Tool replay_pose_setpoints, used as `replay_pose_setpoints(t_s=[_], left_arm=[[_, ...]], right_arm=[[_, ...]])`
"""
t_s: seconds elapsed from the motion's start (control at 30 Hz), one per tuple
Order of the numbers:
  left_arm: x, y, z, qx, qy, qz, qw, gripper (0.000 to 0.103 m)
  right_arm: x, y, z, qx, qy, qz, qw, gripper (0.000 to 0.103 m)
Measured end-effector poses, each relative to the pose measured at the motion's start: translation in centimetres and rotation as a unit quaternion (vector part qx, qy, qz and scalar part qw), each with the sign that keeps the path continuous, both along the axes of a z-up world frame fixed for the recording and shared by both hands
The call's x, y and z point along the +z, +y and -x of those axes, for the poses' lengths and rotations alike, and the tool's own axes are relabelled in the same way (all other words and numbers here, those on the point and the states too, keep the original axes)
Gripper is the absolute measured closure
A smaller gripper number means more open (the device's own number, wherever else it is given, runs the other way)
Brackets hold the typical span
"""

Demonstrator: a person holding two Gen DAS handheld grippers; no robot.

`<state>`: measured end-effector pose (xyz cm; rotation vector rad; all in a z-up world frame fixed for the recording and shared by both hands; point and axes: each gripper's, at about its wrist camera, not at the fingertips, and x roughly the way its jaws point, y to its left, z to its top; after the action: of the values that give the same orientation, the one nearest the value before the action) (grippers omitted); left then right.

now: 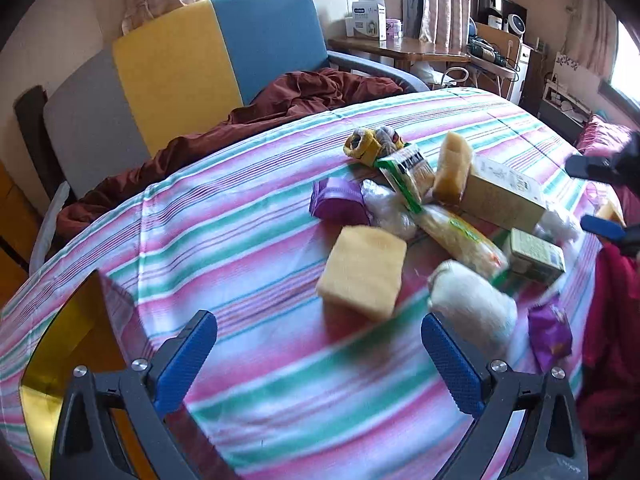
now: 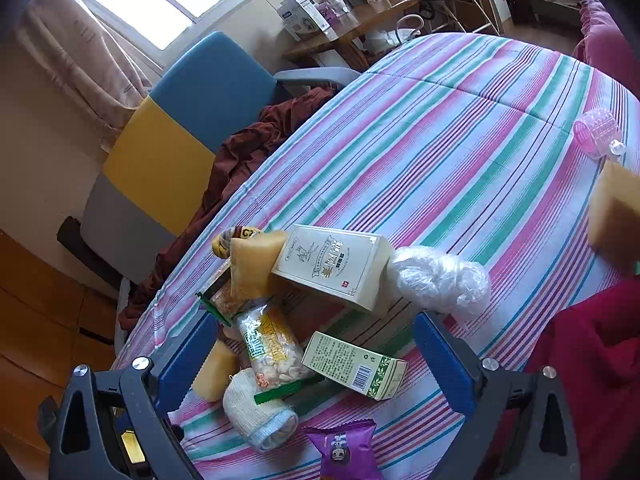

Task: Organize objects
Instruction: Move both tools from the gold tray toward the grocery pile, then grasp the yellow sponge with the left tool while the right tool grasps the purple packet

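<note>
Right now your left claw is spread wide and empty over the striped bed cover, with a yellow sponge just ahead of it. Further right, your right claw is also spread apart, hovering over the snack bag and small green box in the pile.

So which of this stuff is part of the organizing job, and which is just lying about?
Job: yellow sponge, large cream box, small green box, snack bag, white sock roll, purple packet, plastic wrap bundle.
Lying about: armchair, brown blanket, desk.
</note>
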<state>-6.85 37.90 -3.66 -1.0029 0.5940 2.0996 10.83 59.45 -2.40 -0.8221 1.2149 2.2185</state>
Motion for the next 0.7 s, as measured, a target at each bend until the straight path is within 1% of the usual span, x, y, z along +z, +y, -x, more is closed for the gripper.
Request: replay_pose_setpoints(t_s=[0.13,0.23,0.33,0.37,0.4,0.43,0.47,0.5,0.53,0.57,0.63,0.7], left_arm=[[-0.7,2.3,1.2,-0.011,0.004,0.006,0.9999,0.000],[-1.7,4.5,1.8,-0.031,0.011,0.025,0.9992,0.003],[-3.3,5.9,2.5,-0.040,-0.017,0.047,0.9979,0.014],[-3.8,6.3,2.7,-0.040,-0.030,0.052,0.9974,0.022],[-4.1,6.6,2.9,-0.041,-0.041,0.052,0.9970,0.025],[-4.4,6.8,3.1,-0.040,-0.050,0.049,0.9968,0.027],[-4.7,6.9,3.2,-0.037,-0.057,0.046,0.9966,0.032],[-5.0,6.8,3.4,-0.034,-0.074,0.039,0.9959,0.043],[-5.4,6.7,3.4,-0.031,-0.098,0.032,0.9942,0.045],[-5.6,6.5,3.3,-0.022,-0.099,0.031,0.9944,0.046],[-5.5,5.6,2.6,-0.014,-0.091,0.018,0.9956,0.048],[-5.4,4.3,1.9,-0.001,-0.095,0.005,0.9955,0.049]], right_arm=[[-0.5,0.0,0.4,0.011,-0.003,0.013,1.000,0.003],[-0.6,-0.1,0.6,0.017,-0.003,0.018,1.000,0.003],[-0.8,0.0,0.7,0.019,-0.006,0.024,1.000,0.002],[-0.9,0.0,0.8,0.018,-0.010,0.025,0.999,0.002],[-1.0,0.1,0.8,0.017,-0.013,0.026,0.999,0.002],[-1.2,0.1,0.8,0.017,-0.017,0.029,0.999,0.002],[-1.3,0.1,1.0,0.018,-0.020,0.030,0.999,0.002],[-1.3,0.1,1.0,0.020,-0.023,0.030,0.999,0.002],[-1.3,0.0,1.1,0.021,-0.024,0.027,0.999,0.002],[-1.2,-0.1,1.1,0.022,-0.024,0.023,0.999,0.002],[-1.0,-0.2,1.1,0.024,-0.022,0.018,0.999,0.002],[-1.1,-0.1,1.0,0.021,-0.021,0.022,0.999,0.002]])
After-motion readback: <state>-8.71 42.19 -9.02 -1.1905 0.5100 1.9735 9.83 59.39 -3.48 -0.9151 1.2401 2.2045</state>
